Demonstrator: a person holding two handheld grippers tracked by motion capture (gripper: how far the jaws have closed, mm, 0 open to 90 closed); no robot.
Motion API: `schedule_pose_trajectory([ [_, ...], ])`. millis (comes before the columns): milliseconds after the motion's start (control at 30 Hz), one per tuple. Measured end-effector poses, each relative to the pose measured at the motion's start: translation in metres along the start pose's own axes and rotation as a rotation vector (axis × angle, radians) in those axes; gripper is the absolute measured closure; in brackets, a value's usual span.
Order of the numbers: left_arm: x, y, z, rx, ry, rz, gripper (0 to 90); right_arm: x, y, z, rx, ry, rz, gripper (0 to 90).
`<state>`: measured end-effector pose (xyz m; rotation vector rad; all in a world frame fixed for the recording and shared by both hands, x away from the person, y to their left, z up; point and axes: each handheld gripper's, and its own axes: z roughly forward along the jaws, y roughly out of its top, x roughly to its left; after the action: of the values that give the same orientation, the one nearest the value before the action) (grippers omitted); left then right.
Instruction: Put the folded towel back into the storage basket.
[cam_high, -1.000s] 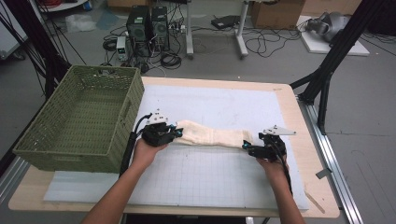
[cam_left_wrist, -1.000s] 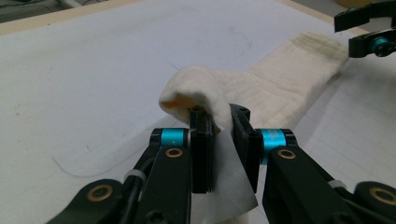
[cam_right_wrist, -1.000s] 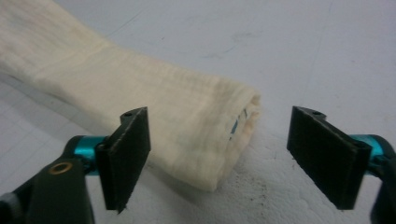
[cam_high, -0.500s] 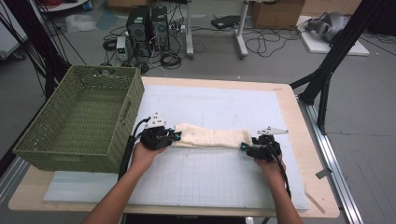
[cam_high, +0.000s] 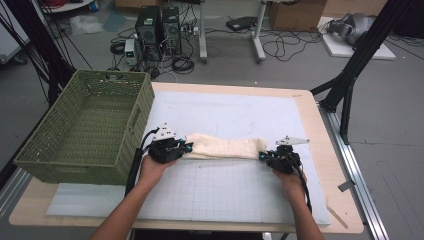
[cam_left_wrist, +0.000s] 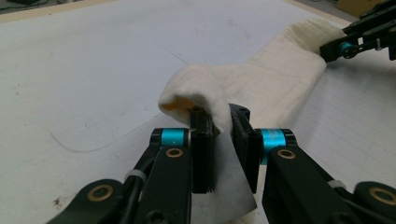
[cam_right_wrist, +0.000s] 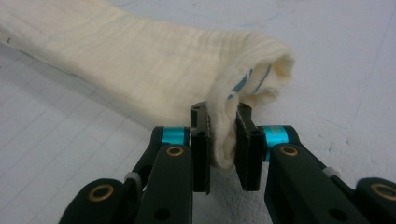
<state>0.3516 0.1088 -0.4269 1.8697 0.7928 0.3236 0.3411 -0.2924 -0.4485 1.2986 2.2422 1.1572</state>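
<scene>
Cloth, cream and folded into a long narrow band, lies across the middle of the white mat, just to the right of the green basket. A person's two hands come in from the near edge, one at each end of that band.

At the end nearest the basket, the left gripper has its jaws drawn close together on the cloth; in the left gripper view a fold of the fabric bulges up between the black pads and a flat corner of it hangs down behind them.

At the far end from the basket, the right gripper has just been closing its jaws, and the right gripper view shows a bunched corner of cloth pinched between them, with a thin blue stripe peeping from the folds beside it.

Between the two grips the band rests flat on the mat, slightly rumpled. The basket stands at the mat's left edge, well apart from the right gripper.
</scene>
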Motion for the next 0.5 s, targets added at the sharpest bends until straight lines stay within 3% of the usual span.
schedule_pose_trajectory([
  [267, -0.004, 0.003, -0.016, -0.048, -0.013, 0.018, 79.3, 0.003, 0.003, -0.005, -0.059, 0.007, -0.054, 79.1],
  [500, -0.007, 0.005, -0.031, -0.091, -0.016, 0.028, 79.4, 0.006, 0.006, -0.016, -0.151, 0.026, -0.073, 79.3],
])
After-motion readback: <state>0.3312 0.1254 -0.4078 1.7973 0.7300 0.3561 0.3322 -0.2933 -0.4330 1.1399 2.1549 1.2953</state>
